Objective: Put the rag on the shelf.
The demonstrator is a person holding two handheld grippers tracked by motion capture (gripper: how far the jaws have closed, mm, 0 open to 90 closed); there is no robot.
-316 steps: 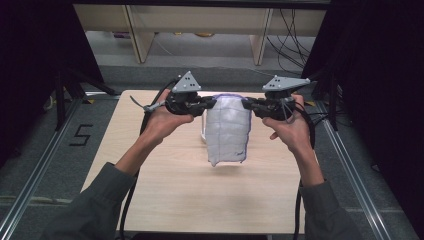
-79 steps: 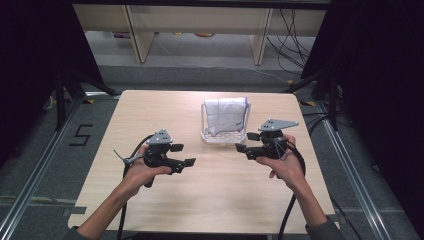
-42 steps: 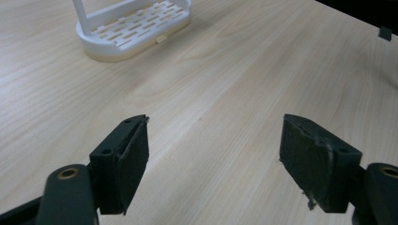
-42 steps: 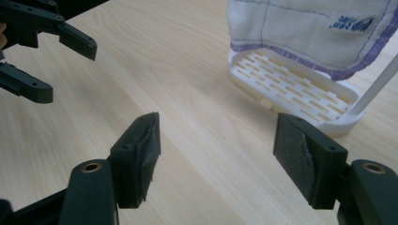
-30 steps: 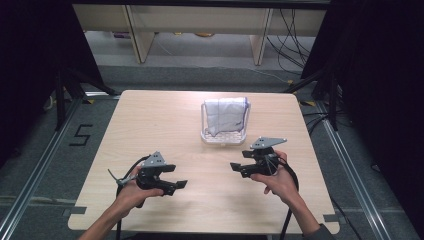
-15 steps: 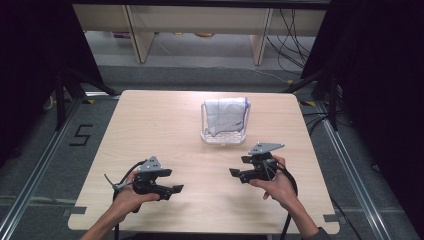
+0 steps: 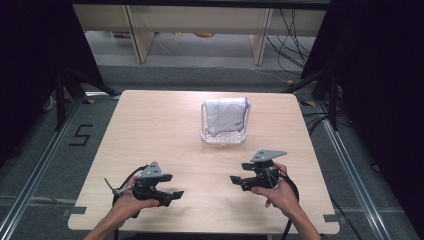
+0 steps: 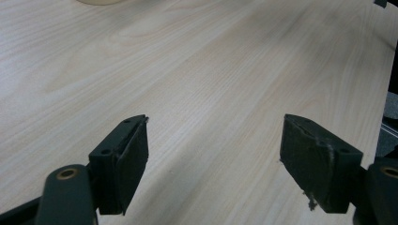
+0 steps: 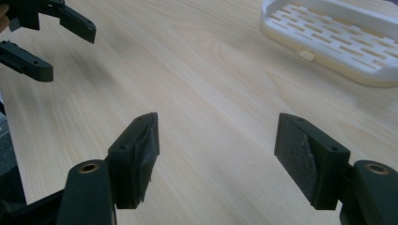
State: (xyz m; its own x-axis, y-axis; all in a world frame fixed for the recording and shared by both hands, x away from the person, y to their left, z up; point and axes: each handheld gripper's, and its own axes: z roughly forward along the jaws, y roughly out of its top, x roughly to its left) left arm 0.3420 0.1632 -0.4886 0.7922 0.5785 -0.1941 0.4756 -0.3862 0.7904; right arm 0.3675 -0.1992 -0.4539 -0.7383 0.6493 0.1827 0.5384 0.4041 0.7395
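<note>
Cloth (image 7: 227, 115), pale and folded, sits in the white slotted rack (image 7: 223, 138) at the far middle of the wooden table (image 7: 150, 130), well apart from both of my hands. My left gripper (image 7: 172, 195) hovers near the table's near edge on the left, its jaws standing wide with nothing between them; in the left gripper view I see bare wood grain between the black pads (image 8: 129, 164). My right gripper (image 7: 236, 181) is on the near right, pointing toward the left one, jaws wide too and holding nothing. In the right gripper view the rack's slotted base (image 9: 328, 40) lies ahead to the right, and my left gripper (image 9: 47, 42) shows at the upper left.
</note>
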